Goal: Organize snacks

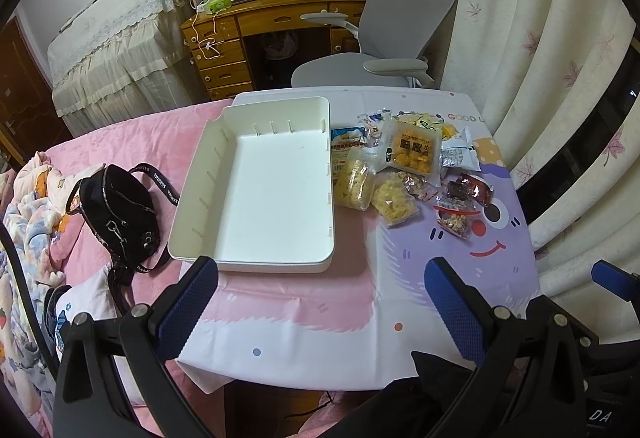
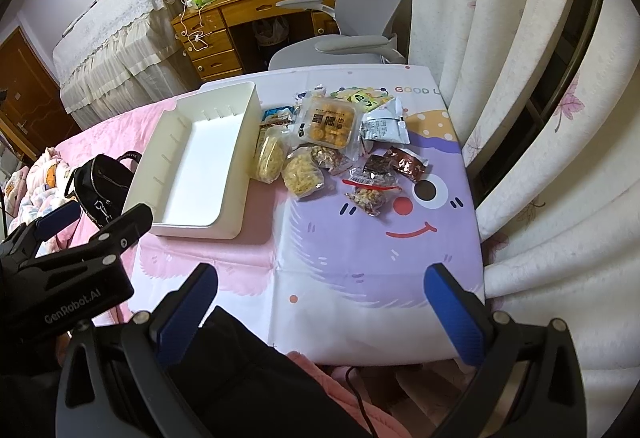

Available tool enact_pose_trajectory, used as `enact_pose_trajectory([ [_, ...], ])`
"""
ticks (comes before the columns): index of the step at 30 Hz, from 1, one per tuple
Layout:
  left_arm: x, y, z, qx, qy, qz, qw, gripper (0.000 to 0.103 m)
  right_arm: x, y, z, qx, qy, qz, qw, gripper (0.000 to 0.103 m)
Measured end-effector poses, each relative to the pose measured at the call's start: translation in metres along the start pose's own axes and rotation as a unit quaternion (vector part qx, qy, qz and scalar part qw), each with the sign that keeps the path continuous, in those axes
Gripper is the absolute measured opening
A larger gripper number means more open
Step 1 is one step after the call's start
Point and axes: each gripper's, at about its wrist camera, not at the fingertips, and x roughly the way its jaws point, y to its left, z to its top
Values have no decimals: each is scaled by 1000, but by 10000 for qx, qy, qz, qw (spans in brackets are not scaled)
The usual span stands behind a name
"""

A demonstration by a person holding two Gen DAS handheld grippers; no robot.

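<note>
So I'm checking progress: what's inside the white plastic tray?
Nothing: the white plastic tray shows a bare floor. The wrapped snacks lie beside it. Its near wall hides a thin strip of floor.

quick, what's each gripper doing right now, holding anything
Left gripper: open, holding nothing, short of the white tray.
Right gripper: open, holding nothing, short of the snack packets.

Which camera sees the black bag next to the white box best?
The left wrist view shows it best: the whole black bag lies on the pink bedding, with its zipper, strap and metal clips visible. In the right wrist view the black bag is smaller, near the edge, and partly hidden behind the left gripper.
</note>
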Motion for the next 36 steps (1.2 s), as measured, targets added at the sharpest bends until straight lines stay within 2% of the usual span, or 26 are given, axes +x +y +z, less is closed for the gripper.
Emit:
enact_pose_trajectory([
  [13,-2,1,1,4,28,-11,10000,103,-2,7,-8,81,2,-8,10000,103],
  [26,-6,9,-7,89,38,-176,9998,103,-9,15,-24,345,37,-107,9993,103],
  [36,-4,29,-10,80,13,-614,9981,103,-10,39,-32,50,33,-186,9998,102],
])
